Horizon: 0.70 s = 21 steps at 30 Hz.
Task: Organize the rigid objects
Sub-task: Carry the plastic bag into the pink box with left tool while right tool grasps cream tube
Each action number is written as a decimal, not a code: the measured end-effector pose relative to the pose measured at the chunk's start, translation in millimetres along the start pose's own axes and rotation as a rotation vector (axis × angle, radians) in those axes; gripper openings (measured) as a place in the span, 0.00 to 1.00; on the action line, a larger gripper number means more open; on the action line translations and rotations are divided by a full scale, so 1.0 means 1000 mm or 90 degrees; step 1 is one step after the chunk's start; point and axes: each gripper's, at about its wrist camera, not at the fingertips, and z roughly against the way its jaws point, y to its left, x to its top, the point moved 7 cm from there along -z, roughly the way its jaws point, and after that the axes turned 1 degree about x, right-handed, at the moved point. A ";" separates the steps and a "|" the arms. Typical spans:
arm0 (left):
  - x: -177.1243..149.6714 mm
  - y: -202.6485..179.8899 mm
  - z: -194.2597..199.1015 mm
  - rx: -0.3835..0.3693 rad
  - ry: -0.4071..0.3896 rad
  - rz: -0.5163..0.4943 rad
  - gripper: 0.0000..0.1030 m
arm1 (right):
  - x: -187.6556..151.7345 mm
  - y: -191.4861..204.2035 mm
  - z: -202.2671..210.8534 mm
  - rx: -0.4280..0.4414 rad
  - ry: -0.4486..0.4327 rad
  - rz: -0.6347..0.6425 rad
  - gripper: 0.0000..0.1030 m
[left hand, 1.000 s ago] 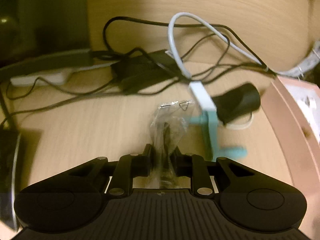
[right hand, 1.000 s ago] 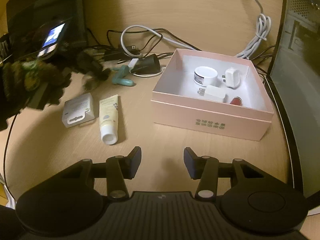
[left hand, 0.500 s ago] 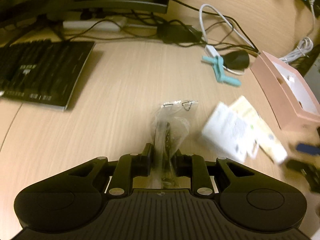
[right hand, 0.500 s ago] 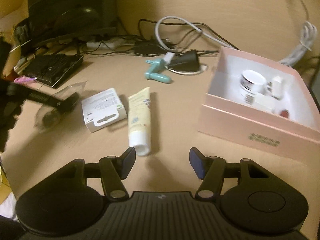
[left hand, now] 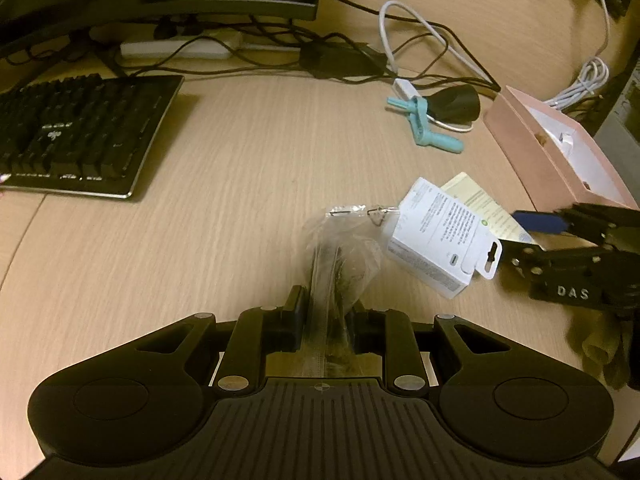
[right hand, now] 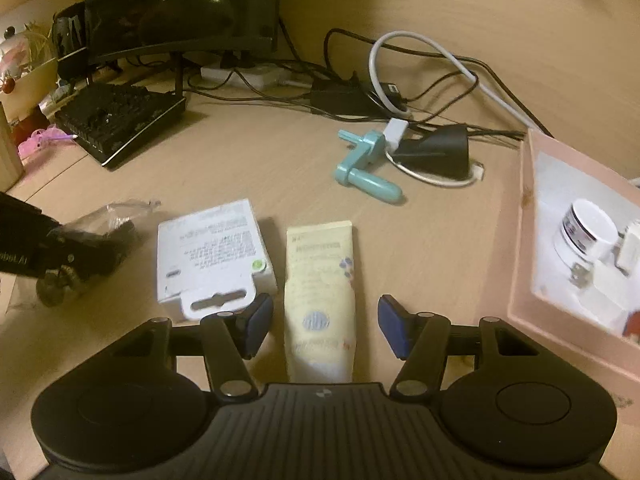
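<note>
My left gripper (left hand: pixel 326 314) is shut on a clear plastic bag (left hand: pixel 340 248) with a dark item inside, held above the desk; it also shows in the right wrist view (right hand: pixel 116 216). My right gripper (right hand: pixel 320 322) is open, its jaws standing on either side of the yellow cream tube (right hand: pixel 320 284). A white product box (right hand: pixel 212 252) lies just left of the tube, also in the left wrist view (left hand: pixel 440 236). A teal handle tool (right hand: pixel 366 168) lies farther back. The pink box (right hand: pixel 520 240) at right holds a white jar (right hand: pixel 584 232) and white plugs.
A black keyboard (left hand: pixel 76 132) sits at the left, a monitor (right hand: pixel 180 4) behind it. Tangled cables, a power strip (left hand: pixel 176 46) and a black adapter (right hand: pixel 436 148) lie along the back. A dark computer case (left hand: pixel 624 120) stands beyond the pink box.
My left gripper pulled back from the cables toward the desk front, still holding the bag. My right gripper moved left and down until its jaws flank the cream tube.
</note>
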 end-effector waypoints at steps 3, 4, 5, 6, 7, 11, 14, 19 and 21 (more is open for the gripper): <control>-0.002 0.000 0.001 -0.002 -0.010 -0.009 0.23 | 0.003 0.003 0.001 0.007 0.008 0.013 0.33; -0.002 0.000 0.001 -0.003 -0.014 -0.010 0.23 | 0.002 0.004 0.002 0.010 0.015 0.017 0.33; -0.003 0.001 0.002 -0.005 -0.017 -0.007 0.23 | 0.002 0.005 0.005 0.013 0.018 0.018 0.27; -0.003 0.002 0.002 -0.008 -0.019 -0.004 0.23 | 0.001 0.006 0.010 0.017 0.016 0.017 0.23; -0.003 0.002 0.003 -0.009 -0.021 -0.001 0.22 | 0.000 0.006 0.015 0.018 0.015 0.016 0.22; -0.010 -0.011 0.007 -0.036 -0.017 -0.025 0.22 | -0.005 0.000 0.050 0.013 -0.007 0.006 0.21; -0.019 -0.033 0.016 -0.068 -0.019 -0.067 0.22 | -0.013 -0.011 0.080 0.002 -0.023 -0.015 0.21; -0.027 -0.092 0.043 -0.171 -0.020 -0.142 0.22 | -0.037 -0.039 0.121 -0.034 -0.021 -0.072 0.16; -0.023 -0.124 0.054 -0.218 -0.031 -0.182 0.22 | -0.046 -0.048 0.139 -0.057 -0.026 -0.086 0.00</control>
